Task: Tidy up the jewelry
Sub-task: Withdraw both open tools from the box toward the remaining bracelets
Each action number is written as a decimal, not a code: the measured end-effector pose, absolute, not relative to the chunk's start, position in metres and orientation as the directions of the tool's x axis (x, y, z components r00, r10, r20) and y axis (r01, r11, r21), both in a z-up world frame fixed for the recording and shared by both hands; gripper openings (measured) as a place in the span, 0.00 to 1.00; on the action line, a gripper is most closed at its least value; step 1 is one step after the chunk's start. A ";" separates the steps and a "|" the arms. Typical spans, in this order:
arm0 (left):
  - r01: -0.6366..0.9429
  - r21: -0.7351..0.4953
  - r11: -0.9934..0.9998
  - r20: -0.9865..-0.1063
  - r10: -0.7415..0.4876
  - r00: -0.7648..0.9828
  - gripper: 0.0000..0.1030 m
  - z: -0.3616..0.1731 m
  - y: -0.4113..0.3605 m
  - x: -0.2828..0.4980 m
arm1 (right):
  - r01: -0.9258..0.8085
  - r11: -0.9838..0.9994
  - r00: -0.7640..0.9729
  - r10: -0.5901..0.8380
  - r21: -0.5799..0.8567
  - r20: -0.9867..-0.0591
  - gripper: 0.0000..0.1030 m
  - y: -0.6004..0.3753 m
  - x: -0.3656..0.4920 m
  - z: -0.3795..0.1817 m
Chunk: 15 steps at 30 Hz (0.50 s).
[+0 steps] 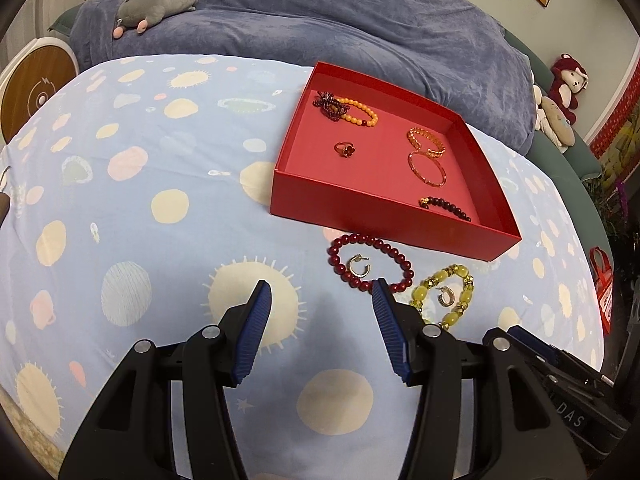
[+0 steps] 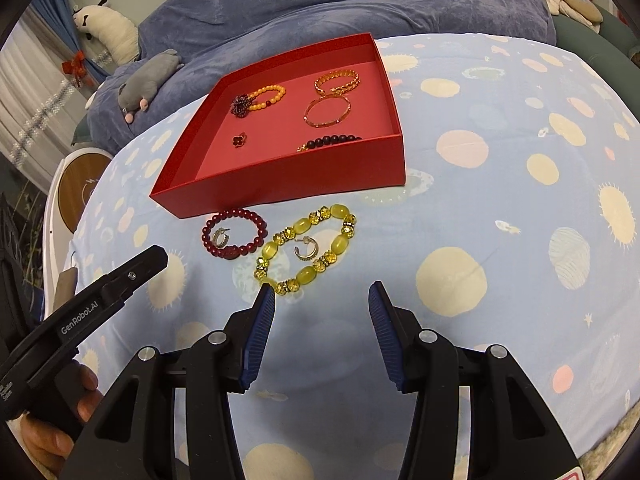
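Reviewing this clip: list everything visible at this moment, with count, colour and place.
red box: 1, on the spotted bedsheet
jewelry in box: orange bead bracelet, dark red cluster piece, red flower ring, gold chain bracelet, thin gold bangle, dark bead bracelet
red bead bracelet: 1, on sheet before box, around a hoop earring
yellow bead bracelet: 1, beside it, around a second hoop earring
grey plush toy: 1, on blue blanket
left gripper: open, empty
right gripper: open, empty

1. Box (image 2: 280, 176) lies on the sheet (image 2: 500, 208), holding bracelets and a ring (image 2: 239, 139)
2. Before it, two bracelets side by side: beaded bracelet (image 2: 234, 234) left, chunky bracelet (image 2: 306, 250) right
3. An earring inside each
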State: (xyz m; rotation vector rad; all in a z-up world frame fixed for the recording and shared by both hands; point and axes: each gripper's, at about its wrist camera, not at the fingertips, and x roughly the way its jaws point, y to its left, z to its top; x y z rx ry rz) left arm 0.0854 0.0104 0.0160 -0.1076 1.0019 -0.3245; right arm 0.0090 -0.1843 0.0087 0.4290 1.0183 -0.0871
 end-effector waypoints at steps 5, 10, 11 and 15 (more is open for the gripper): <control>0.198 -0.247 0.949 -0.818 -0.313 0.482 0.49 0.007 0.001 0.100 | 0.274 0.911 0.527 0.125 0.307 -0.841 0.46 -0.186 0.010 0.006; 0.208 -0.226 0.952 -0.826 -0.300 0.477 0.48 -0.001 -0.014 0.114 | 0.282 0.908 0.523 0.125 0.309 -0.843 0.46 -0.189 0.013 0.002; 0.214 -0.219 0.952 -0.828 -0.297 0.476 0.46 -0.002 -0.017 0.117 | 0.284 0.908 0.522 0.125 0.310 -0.844 0.46 -0.189 0.014 0.001; 0.228 -0.188 0.955 -0.834 -0.278 0.477 0.39 -0.009 -0.026 0.126 | 0.287 0.906 0.519 0.127 0.312 -0.845 0.46 -0.191 0.016 -0.001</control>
